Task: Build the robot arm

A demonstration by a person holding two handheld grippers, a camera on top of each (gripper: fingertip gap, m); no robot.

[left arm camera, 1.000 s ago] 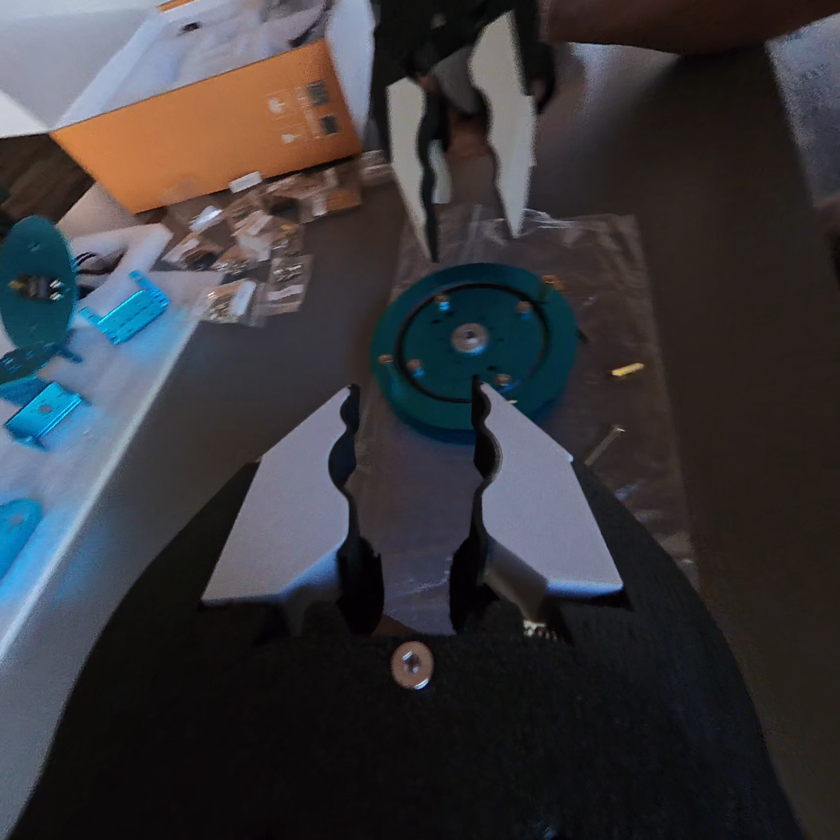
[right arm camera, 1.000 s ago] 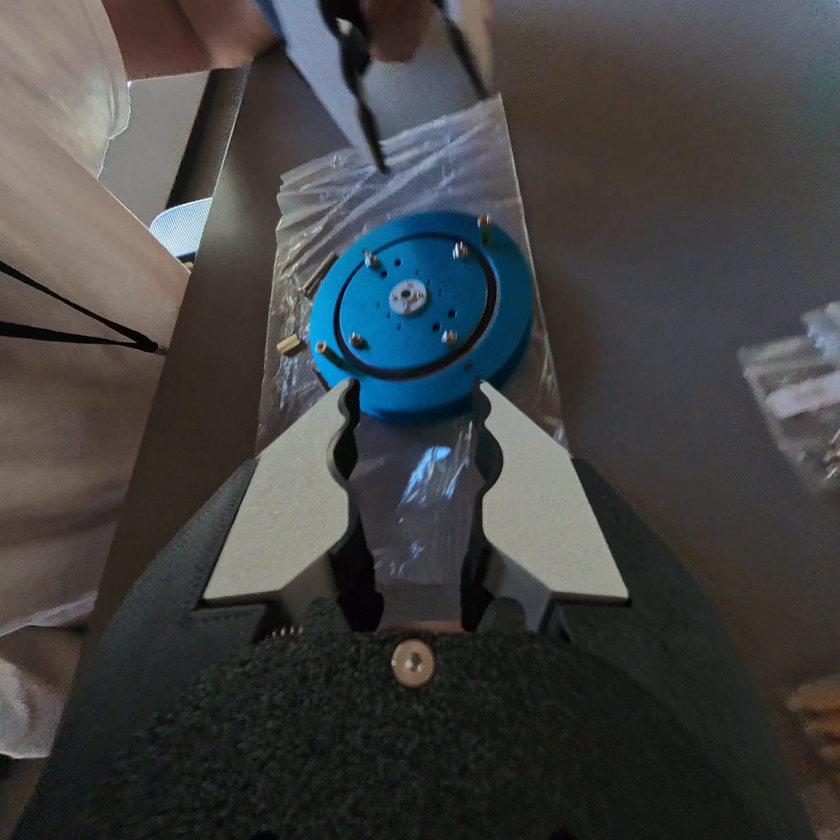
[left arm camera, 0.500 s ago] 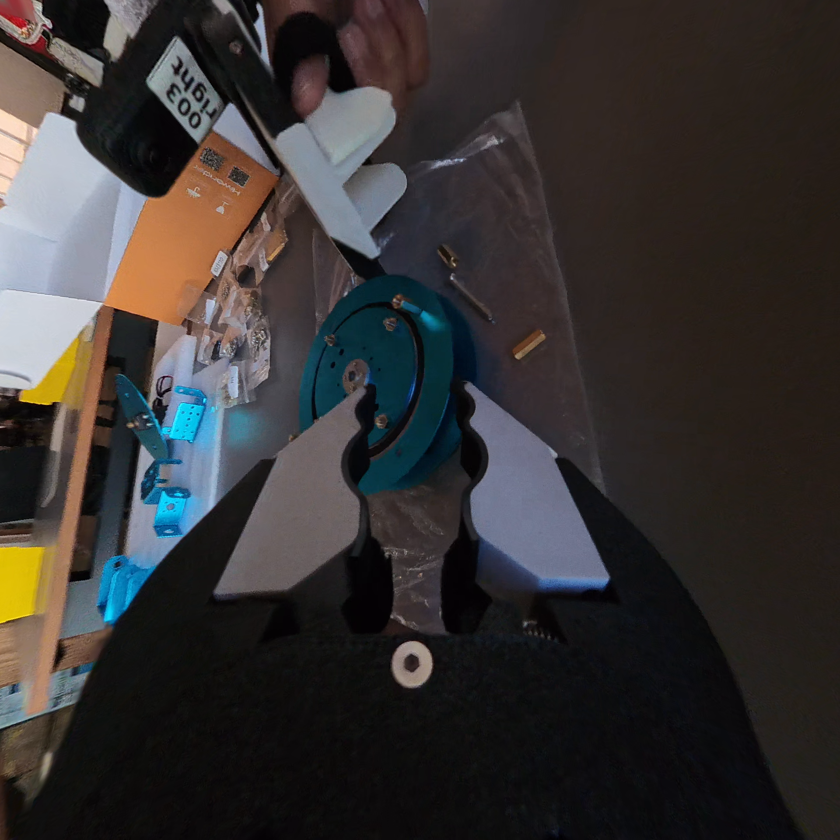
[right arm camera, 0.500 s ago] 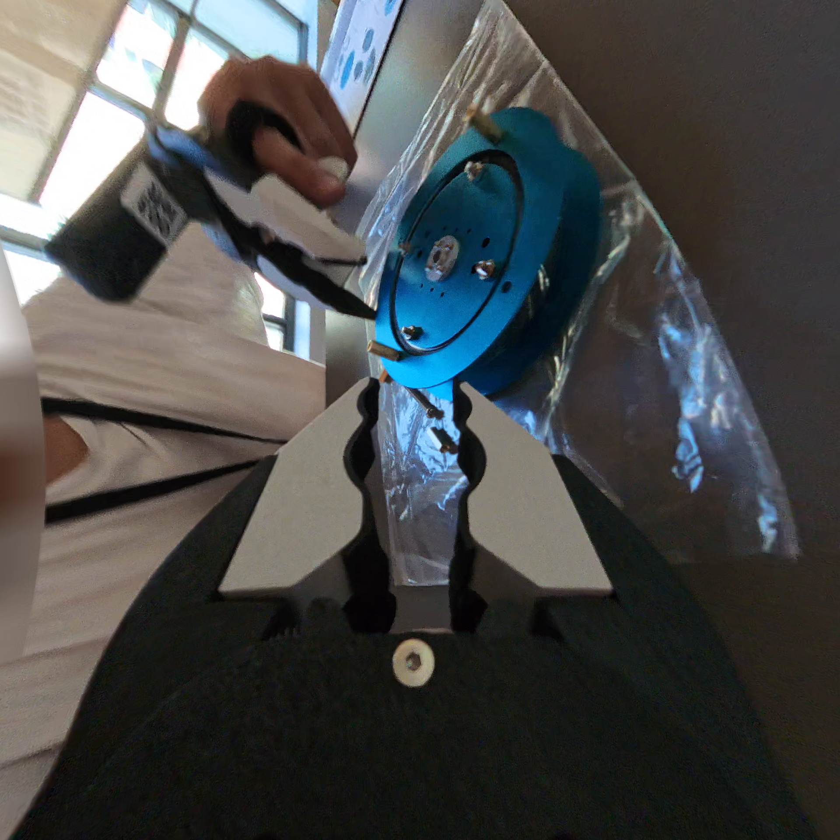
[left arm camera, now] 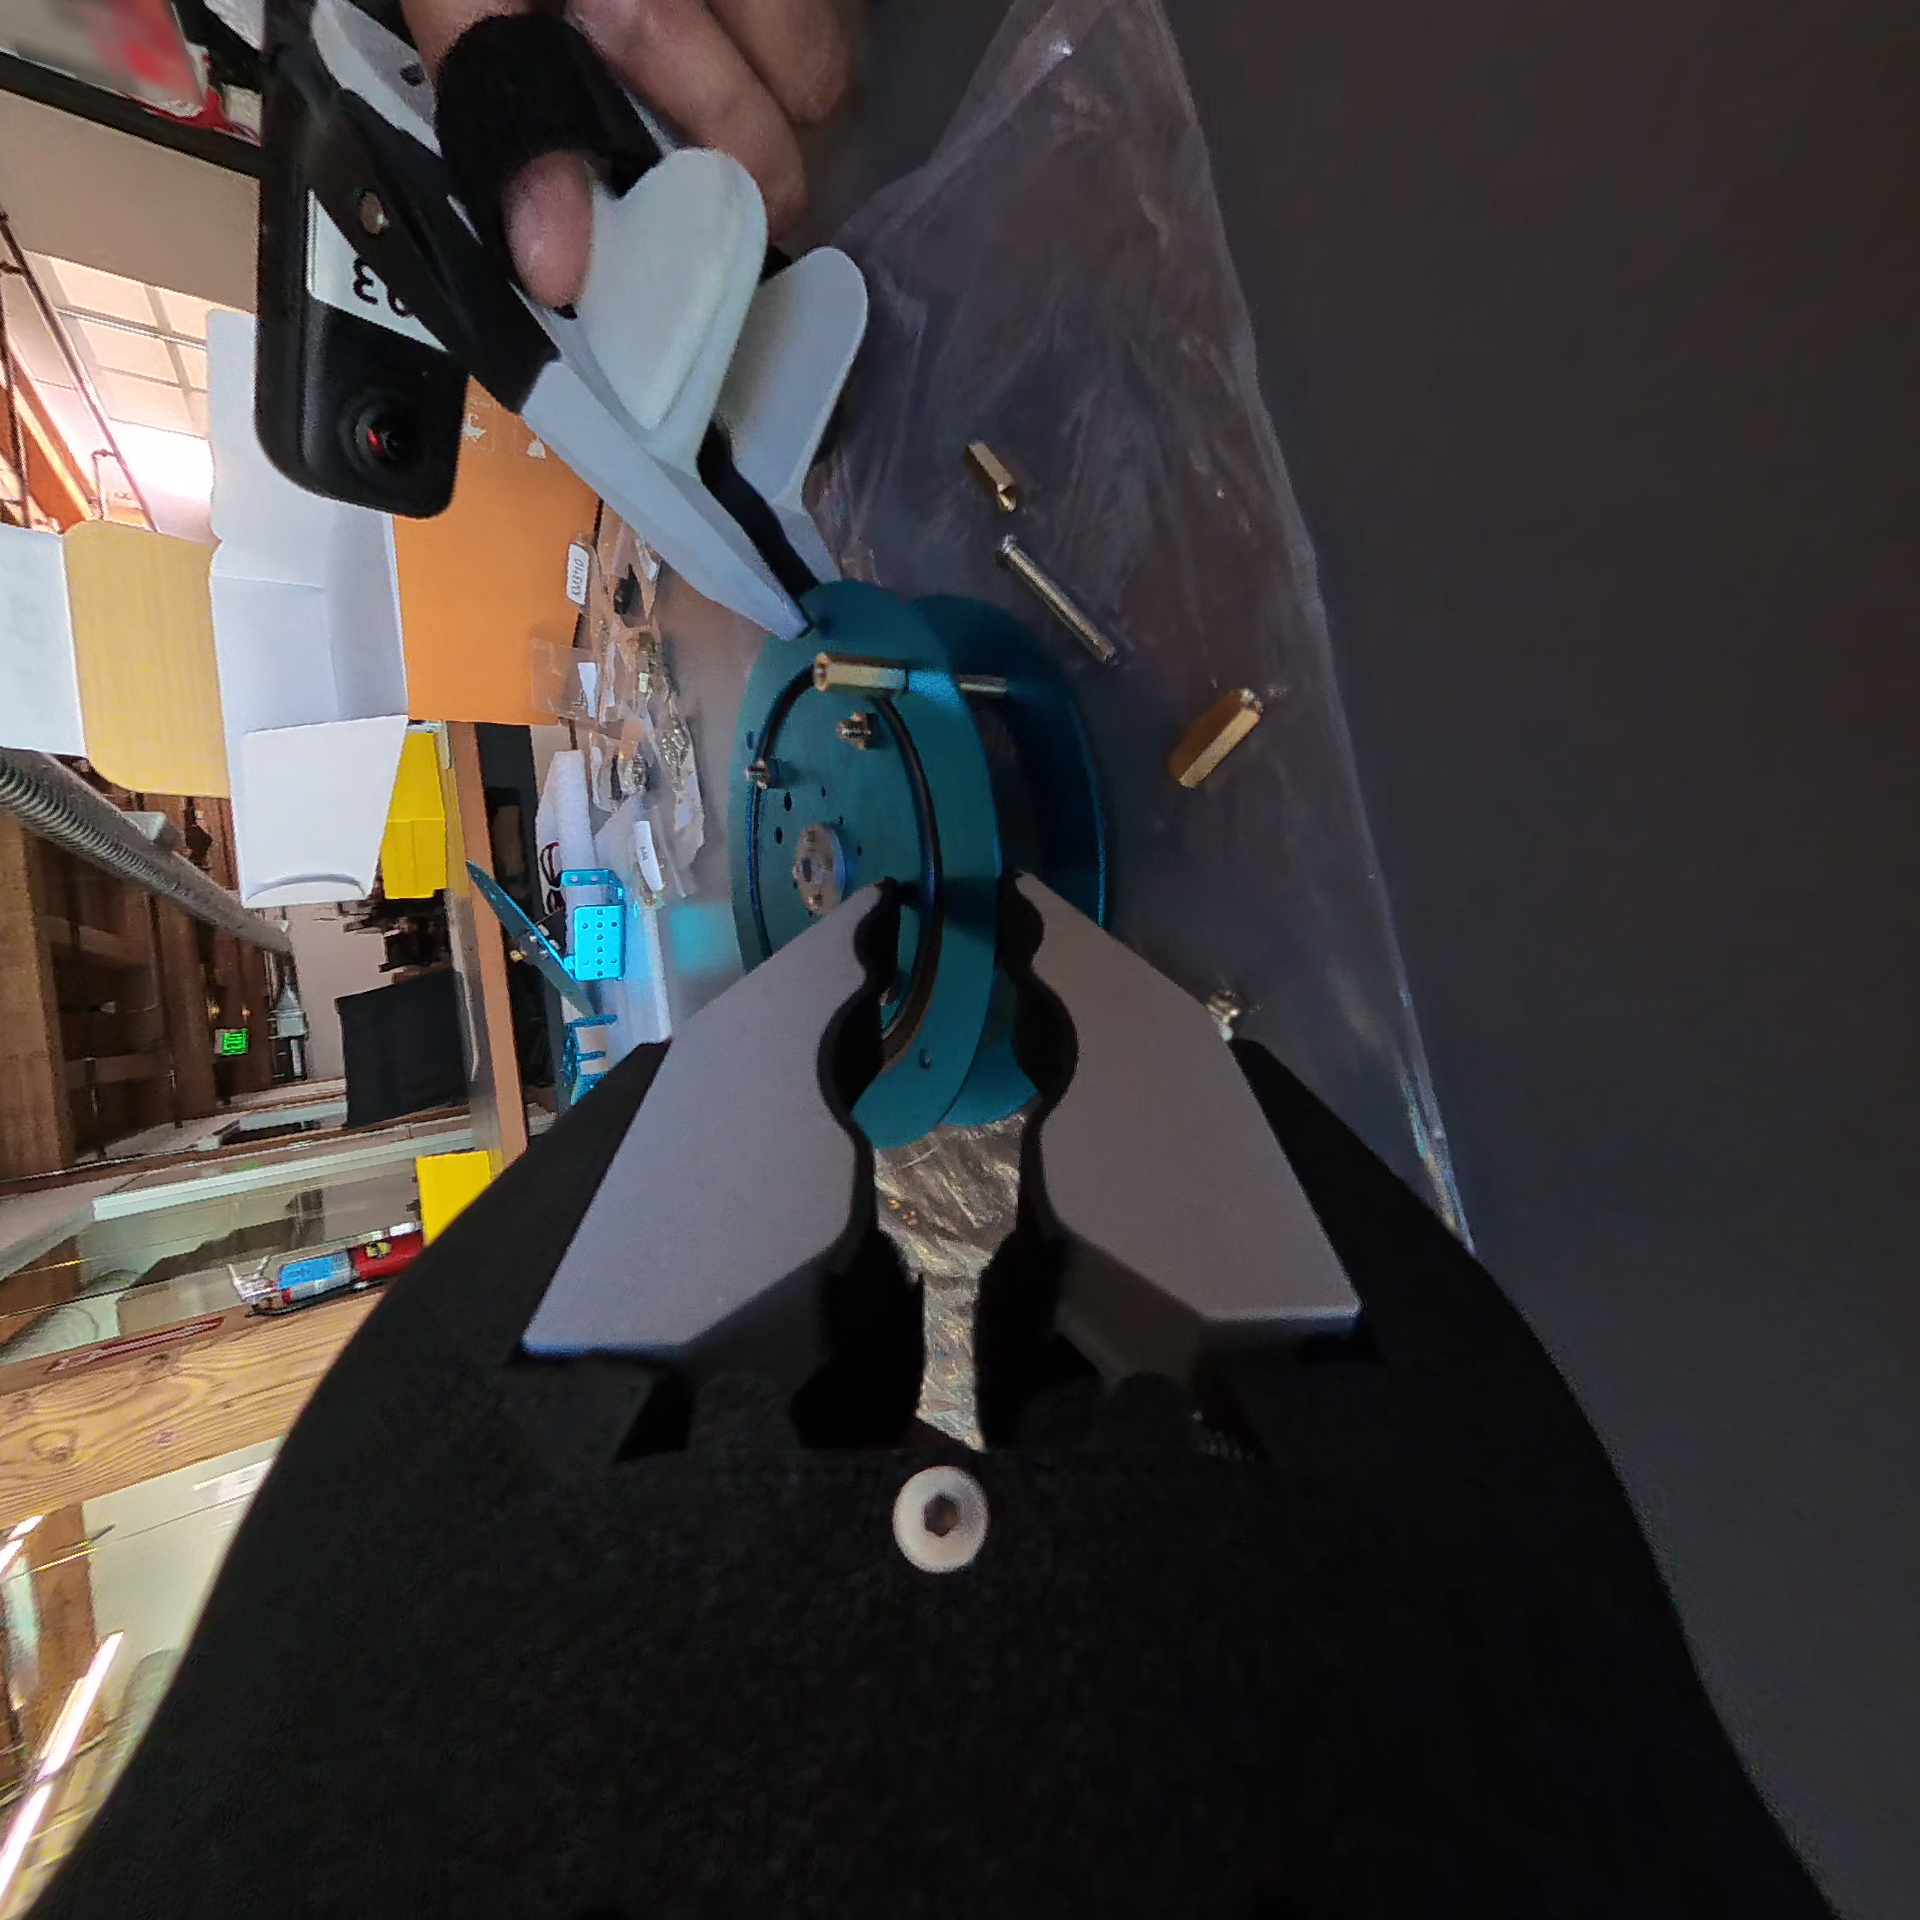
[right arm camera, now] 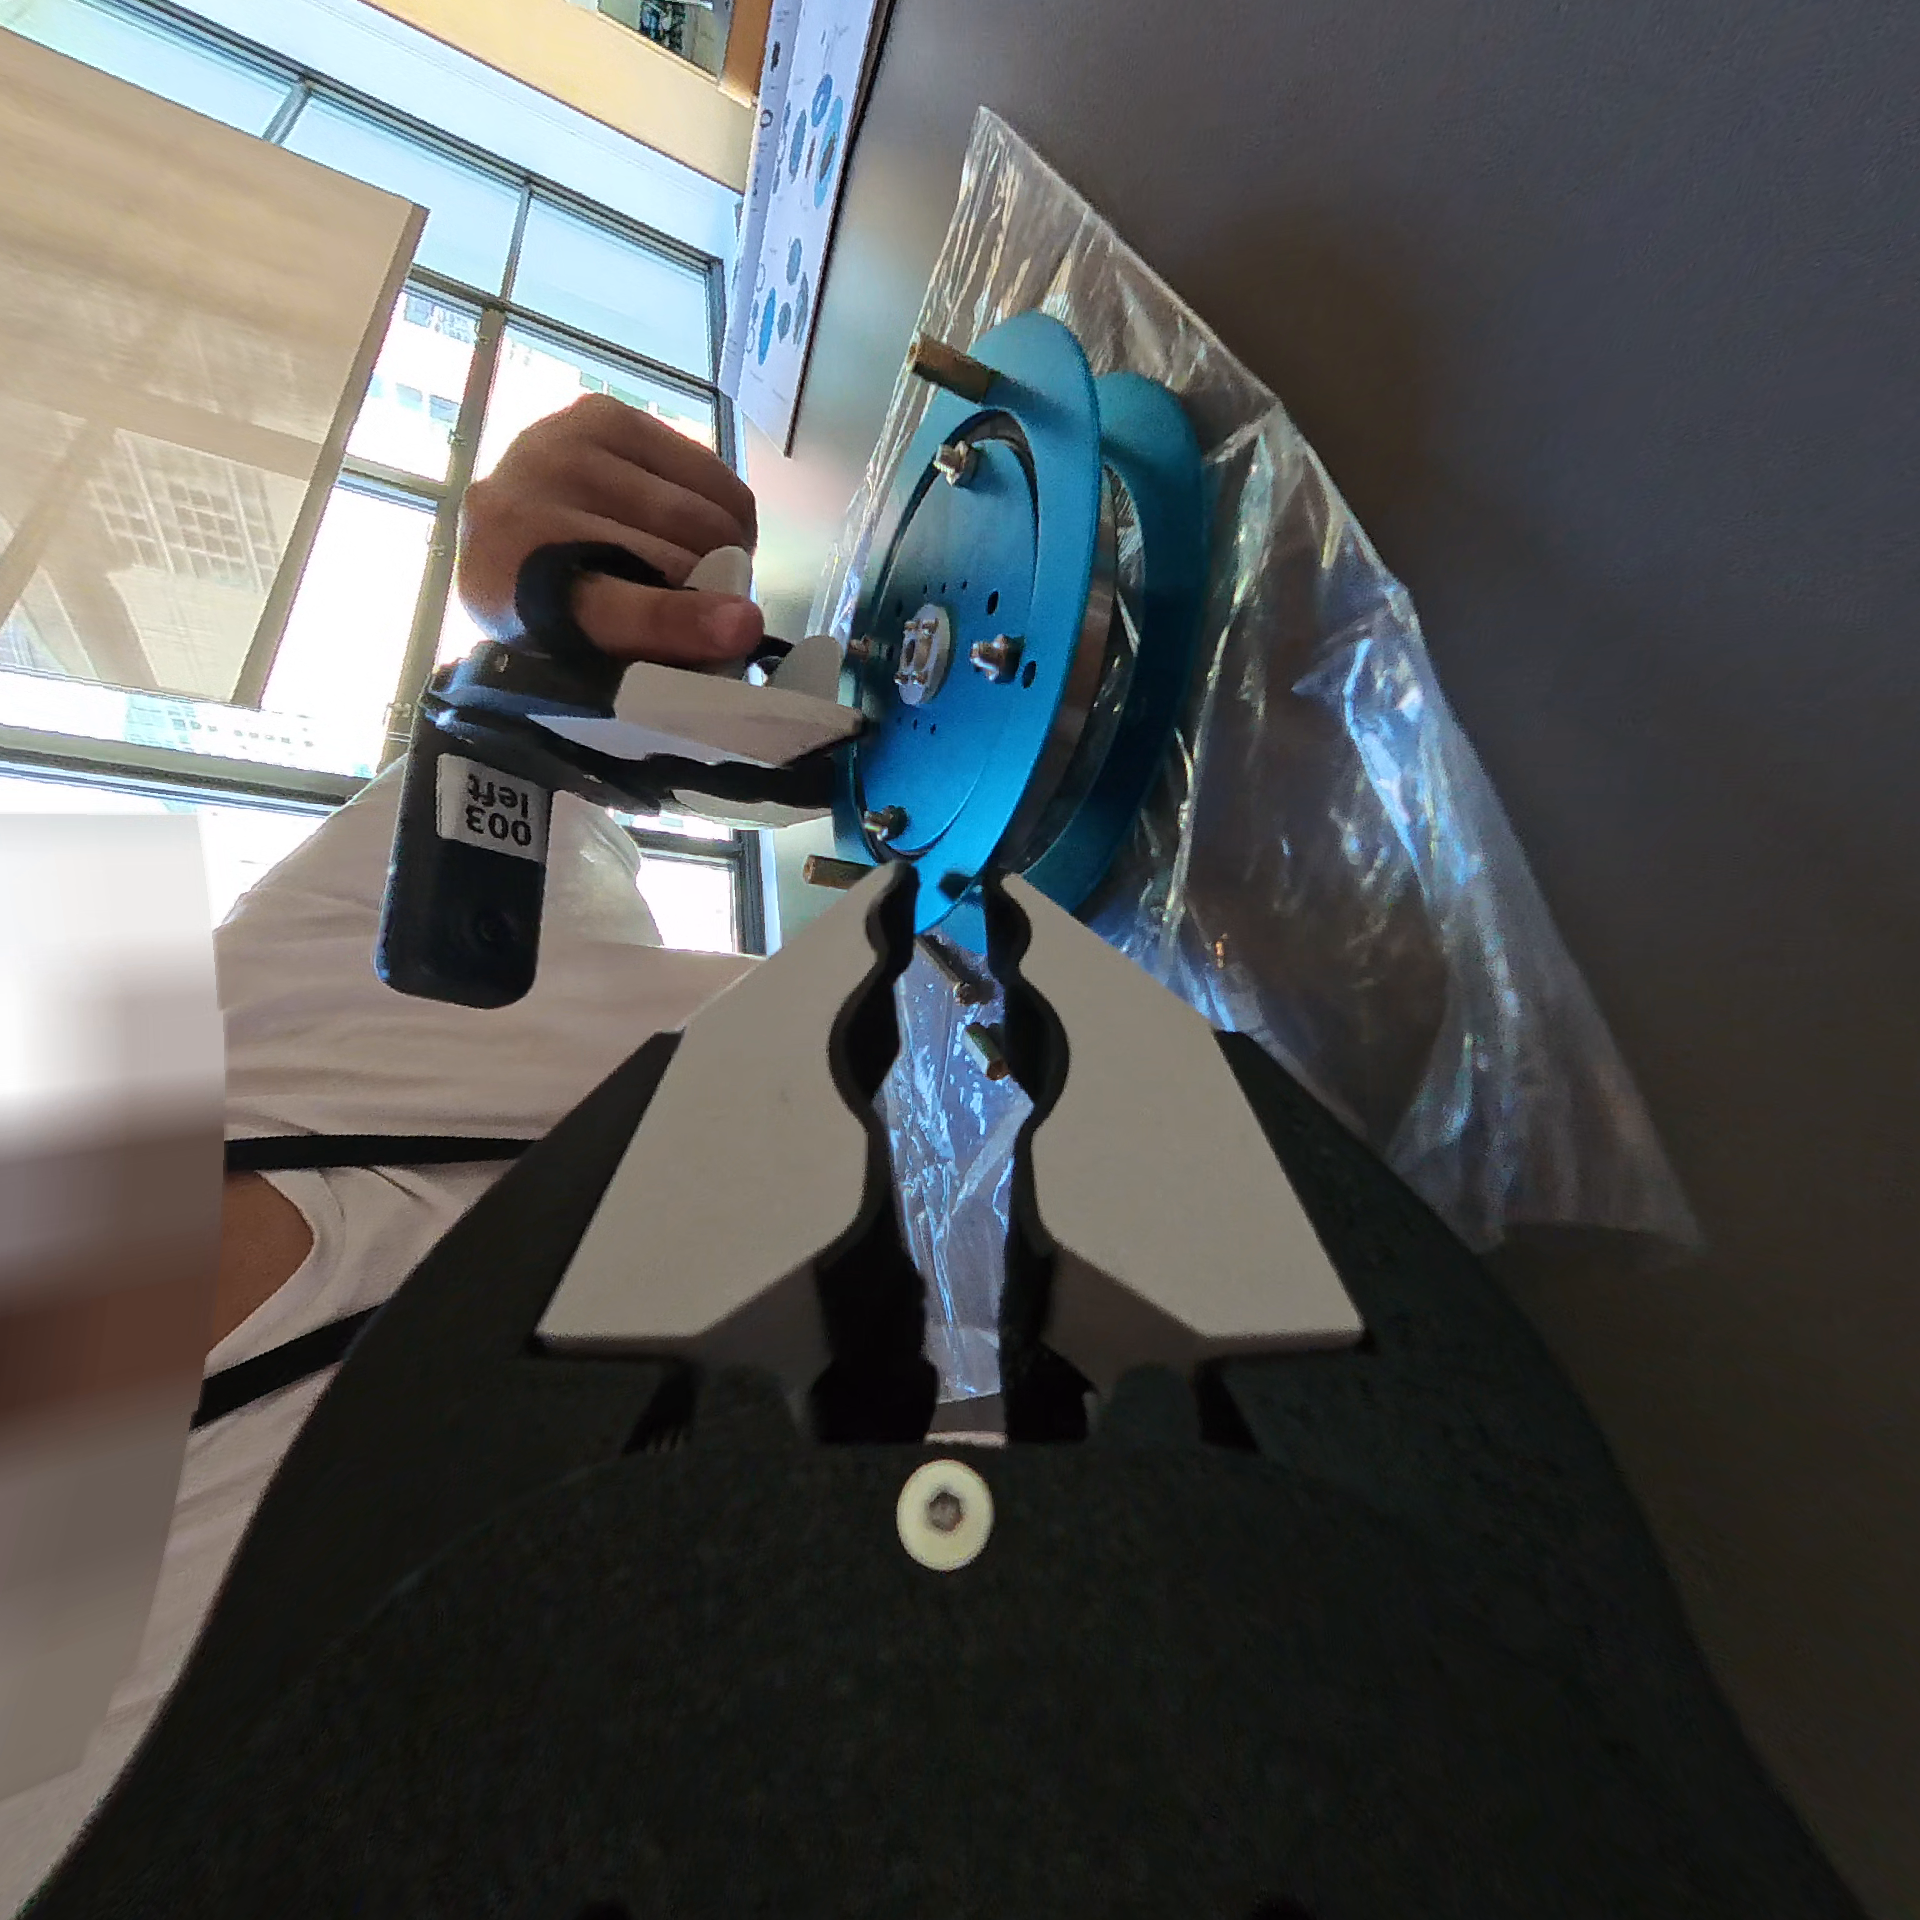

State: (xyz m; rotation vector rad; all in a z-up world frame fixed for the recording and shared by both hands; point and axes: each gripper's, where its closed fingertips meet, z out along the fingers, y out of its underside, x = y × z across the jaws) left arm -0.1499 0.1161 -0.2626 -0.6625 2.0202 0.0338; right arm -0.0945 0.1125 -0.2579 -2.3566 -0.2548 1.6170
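Observation:
A blue round two-plate disc (left arm camera: 831,790) with brass standoffs on top lies on a clear plastic bag (left arm camera: 1091,312) on the dark table. My left gripper (left arm camera: 953,883) is shut on the near rim of its upper plate. My right gripper (right arm camera: 951,881) is shut on the opposite rim of the disc (right arm camera: 987,623). Each gripper shows in the other's view: the right one (left arm camera: 800,613) at the top, the left one (right arm camera: 836,758) at the left, each held by a hand. Whether the disc is off the bag (right arm camera: 1351,831) I cannot tell.
Loose brass standoffs (left arm camera: 1216,736) and a long screw (left arm camera: 1055,601) lie on the bag beside the disc. An orange and white box (left arm camera: 488,582), small hardware bags (left arm camera: 634,727) and blue brackets (left arm camera: 592,935) lie farther off. A person in a white shirt (right arm camera: 416,1039) stands close. The gap from one gripper's tips to the other's is roughly 6 cm.
Both grippers have rolled onto their sides, moved in from opposite sides, and their fingers have narrowed onto the disc's rim. One second ago both were open and short of the disc.

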